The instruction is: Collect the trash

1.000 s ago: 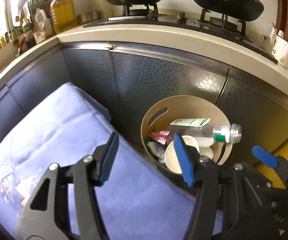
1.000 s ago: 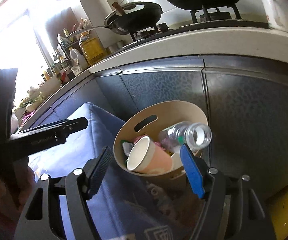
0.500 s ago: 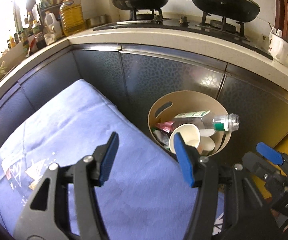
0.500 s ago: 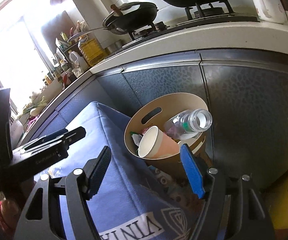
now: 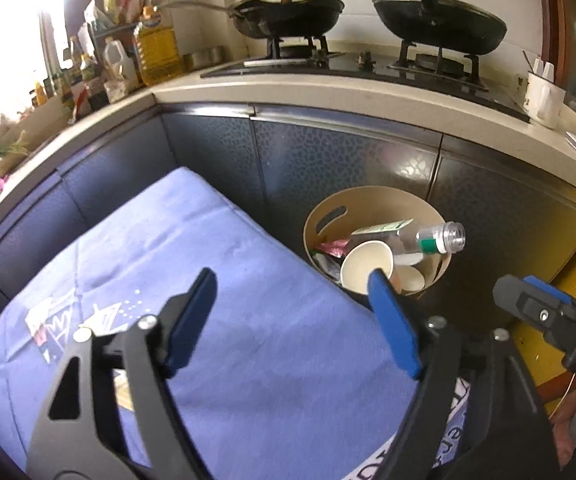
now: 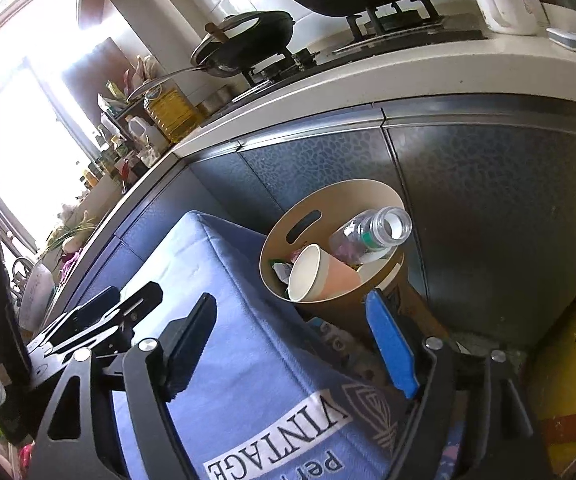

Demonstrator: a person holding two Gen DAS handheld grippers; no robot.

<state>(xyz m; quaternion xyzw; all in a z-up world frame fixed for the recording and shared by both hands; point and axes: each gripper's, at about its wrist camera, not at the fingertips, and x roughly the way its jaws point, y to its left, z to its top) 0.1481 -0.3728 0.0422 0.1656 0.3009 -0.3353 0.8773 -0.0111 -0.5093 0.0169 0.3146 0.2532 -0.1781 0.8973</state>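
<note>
Looking along the left wrist view, the tan bin (image 5: 372, 204) stands against the cabinet beside the blue cloth (image 5: 227, 320), holding a paper cup (image 5: 366, 266) and a clear bottle (image 5: 428, 238); both probably light and crushable, best taken across the body. The left gripper (image 5: 292, 316) is opening, empty. From the right wrist view, the right gripper (image 6: 292, 336) likewise widens over the cloth, nothing between its jaws.

Blue cloth (image 6: 247, 360) w/ white band reading "VINTAGE", "per" under it, seen upside down. Bottle (image 5: 408, 236) label: illegible. Other gripper lettering cut off.
</note>
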